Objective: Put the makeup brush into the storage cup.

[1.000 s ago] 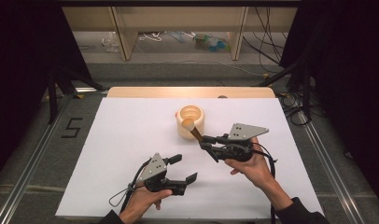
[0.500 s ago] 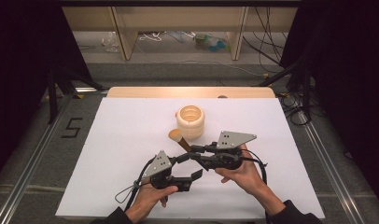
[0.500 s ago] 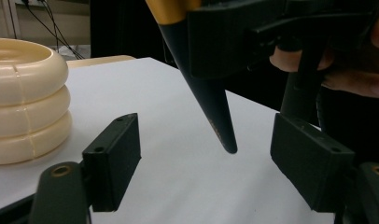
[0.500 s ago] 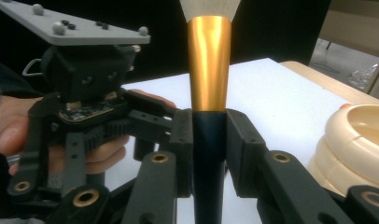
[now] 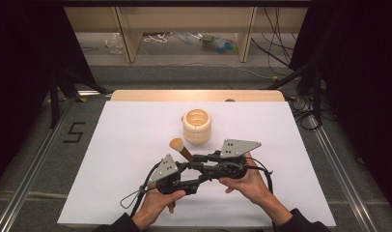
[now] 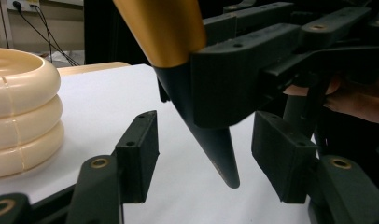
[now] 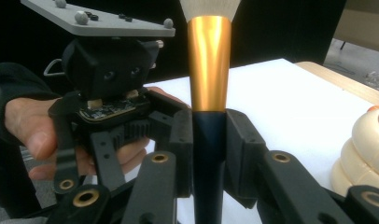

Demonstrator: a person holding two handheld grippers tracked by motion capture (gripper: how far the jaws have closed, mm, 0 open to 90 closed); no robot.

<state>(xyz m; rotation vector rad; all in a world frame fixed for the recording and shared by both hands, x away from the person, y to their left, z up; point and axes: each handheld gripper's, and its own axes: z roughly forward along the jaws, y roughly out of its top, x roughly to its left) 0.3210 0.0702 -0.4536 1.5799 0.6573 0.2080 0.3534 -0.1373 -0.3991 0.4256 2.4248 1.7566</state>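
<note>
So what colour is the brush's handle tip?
Black, below a gold ferrule; the brush shows it best in the left gripper view.

makeup brush with gold ferrule, dark tapered handle and tan bristles is tilted above the table, bristle end up, away from the person.
</note>
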